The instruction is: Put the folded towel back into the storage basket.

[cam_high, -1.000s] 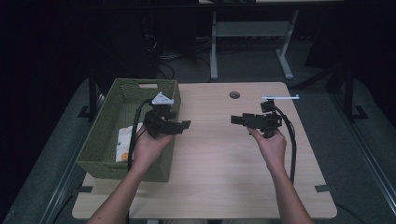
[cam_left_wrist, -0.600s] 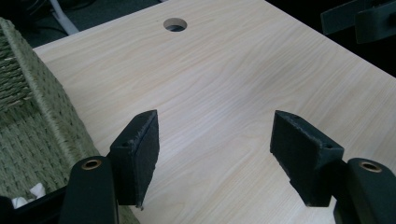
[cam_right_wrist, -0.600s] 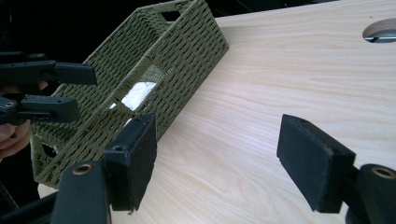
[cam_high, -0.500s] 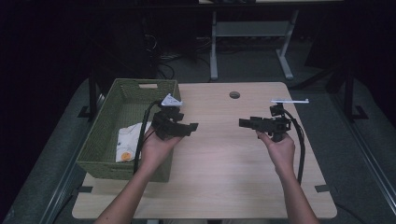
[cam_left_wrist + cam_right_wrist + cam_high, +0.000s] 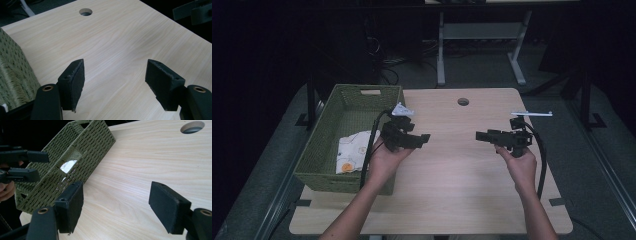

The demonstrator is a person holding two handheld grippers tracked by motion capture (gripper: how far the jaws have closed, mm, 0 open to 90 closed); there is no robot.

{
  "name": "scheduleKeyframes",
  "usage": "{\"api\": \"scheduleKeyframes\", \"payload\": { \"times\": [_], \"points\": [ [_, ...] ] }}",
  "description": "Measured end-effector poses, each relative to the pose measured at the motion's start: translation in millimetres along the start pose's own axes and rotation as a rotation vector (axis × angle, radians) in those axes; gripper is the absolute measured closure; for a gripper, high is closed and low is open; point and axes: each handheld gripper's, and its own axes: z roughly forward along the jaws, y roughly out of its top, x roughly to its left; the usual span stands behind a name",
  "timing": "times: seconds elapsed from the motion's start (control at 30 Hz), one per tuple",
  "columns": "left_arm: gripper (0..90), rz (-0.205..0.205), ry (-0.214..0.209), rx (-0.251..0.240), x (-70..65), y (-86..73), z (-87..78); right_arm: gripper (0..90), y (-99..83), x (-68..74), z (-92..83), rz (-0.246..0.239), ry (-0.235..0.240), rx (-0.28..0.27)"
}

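Both hands hover over the bare wooden table (image 5: pixel 447 175), so the step in hand reads as getting ready to fetch the white cloth (image 5: pixel 354 150) lying in the green woven basket (image 5: pixel 319 150). To do that well, I judge that the left gripper (image 5: pixel 424 139), being closest, should swing back over the basket's near wall and come down from above, pinching a raised fold rather than scraping the weave. Its jaws stand released with nothing between them; in the left gripper view the pads (image 5: pixel 75 80) frame only tabletop. The left forearm comes up from the near edge, wrist level, the gripper pointing inward across the table with the basket just beside it on its outer side and the cloth behind and below it. The right gripper (image 5: pixel 479 135) is likewise released and empty, held level and aimed toward the left one, well apart from it; from there the basket (image 5: pixel 72 162) lies ahead of its jaws. Beyond both grippers are the table's round cable hole (image 5: pixel 463 101) and a thin white bar (image 5: pixel 532 113) just behind the right gripper.
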Motion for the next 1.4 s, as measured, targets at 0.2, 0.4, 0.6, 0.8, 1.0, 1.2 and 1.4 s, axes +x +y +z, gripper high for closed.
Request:
{"api": "scheduleKeyframes", "payload": {
  "times": [0.2,0.4,0.6,0.8,1.0,1.2,1.4],
  "points": [
    [32.1,0.003,-0.008,0.009,-4.5,-1.9,3.9,27.3,-5.7,-7.5,-5.8,0.017,-0.008,0.004],
    [32.0,-0.001,-0.016,0.007,-10.1,-3.2,9.0,27.3,-10.7,-13.0,-13.6,0.017,-0.019,-0.004],
    [31.7,0.009,-0.027,0.013,-15.0,-2.4,13.9,27.2,-17.7,-22.0,-20.9,0.039,-0.025,-0.011],
    [31.6,0.005,-0.032,0.003,-18.5,-2.8,16.2,27.0,-22.7,-27.4,-25.2,0.052,-0.028,-0.011],
    [31.6,-0.003,-0.053,-0.008,-23.6,-2.1,19.3,26.9,-29.6,-33.6,-29.9,0.057,-0.035,-0.009],
    [31.2,0.003,-0.062,-0.002,-31.5,-2.4,26.9,26.8,-34.8,-39.0,-36.5,0.067,-0.053,-0.006],
    [31.0,0.008,-0.080,0.010,-39.6,-4.4,35.8,26.8,-41.0,-44.7,-42.1,0.079,-0.057,-0.012]
  ]
}}
